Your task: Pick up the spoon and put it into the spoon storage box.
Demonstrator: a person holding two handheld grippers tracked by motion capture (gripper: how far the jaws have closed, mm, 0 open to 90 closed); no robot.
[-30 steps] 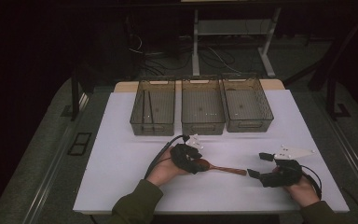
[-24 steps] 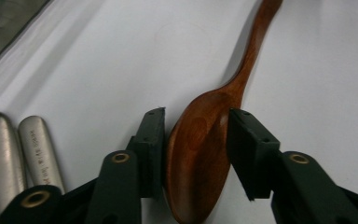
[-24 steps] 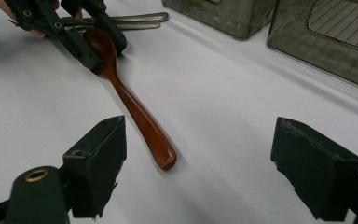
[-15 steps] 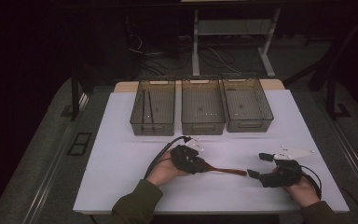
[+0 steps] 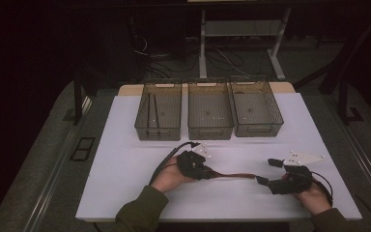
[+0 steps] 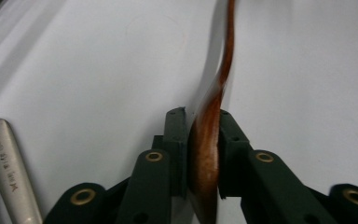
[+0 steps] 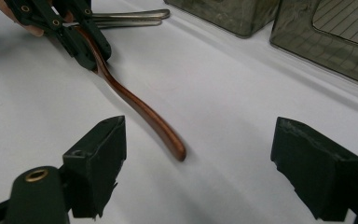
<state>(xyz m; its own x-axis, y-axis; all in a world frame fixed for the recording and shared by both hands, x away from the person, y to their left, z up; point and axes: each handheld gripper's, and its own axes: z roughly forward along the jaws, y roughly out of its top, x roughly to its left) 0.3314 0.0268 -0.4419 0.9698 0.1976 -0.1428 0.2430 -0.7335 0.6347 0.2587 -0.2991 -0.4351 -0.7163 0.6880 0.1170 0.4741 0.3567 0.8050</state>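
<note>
Your left gripper (image 6: 204, 154) has just been closing its jaws and now clamps the wide end of the brown wooden spoon (image 6: 214, 116) lying on the white table (image 5: 125, 164), while your right gripper (image 7: 198, 163) holds its jaws wide around the handle tip without touching.

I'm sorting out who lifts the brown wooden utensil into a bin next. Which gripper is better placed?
Left. The left gripper has just been closing and its pads clamp the wooden utensil. The right gripper stands open beside the free handle end, touching nothing.
</note>
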